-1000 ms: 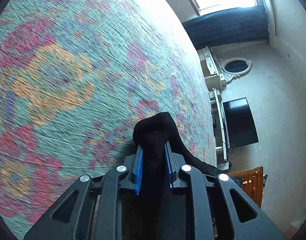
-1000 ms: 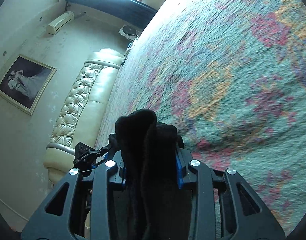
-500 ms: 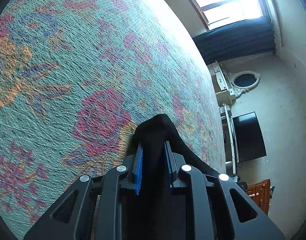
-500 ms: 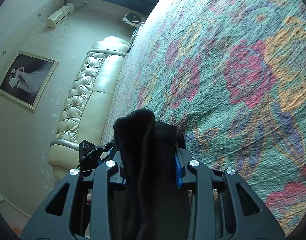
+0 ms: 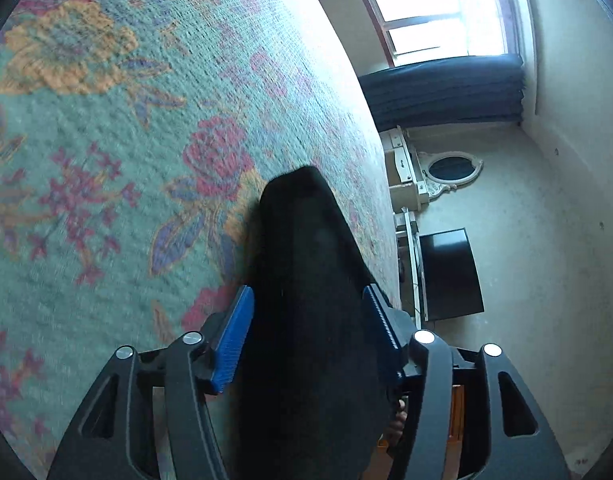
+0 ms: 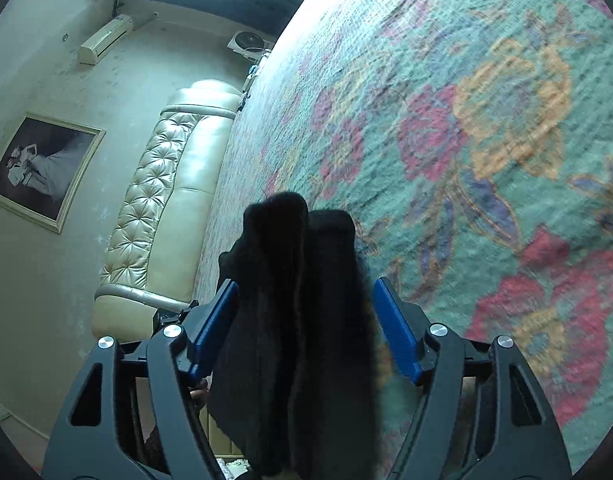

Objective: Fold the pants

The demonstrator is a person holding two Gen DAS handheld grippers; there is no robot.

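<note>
The black pants [image 5: 306,280] lie between the spread blue pads of my left gripper [image 5: 308,320], with a fold of fabric poking forward over the floral bedspread [image 5: 106,140]. In the right wrist view a thicker double fold of the same black pants [image 6: 298,300] sits between the spread pads of my right gripper [image 6: 306,316]. Both grippers are open, with gaps showing between pads and cloth. Both hover close above the bedspread [image 6: 486,120].
A cream tufted headboard [image 6: 166,200], a framed picture [image 6: 38,168] and an air conditioner [image 6: 106,40] line the wall in the right view. A dark television [image 5: 450,276], white dresser with oval mirror [image 5: 450,168] and window with dark curtain [image 5: 442,92] show in the left view.
Both grippers have opened: the jaws were clamped on the pants half a second ago and now stand wide. The bedspread pattern has shifted as both grippers moved.
</note>
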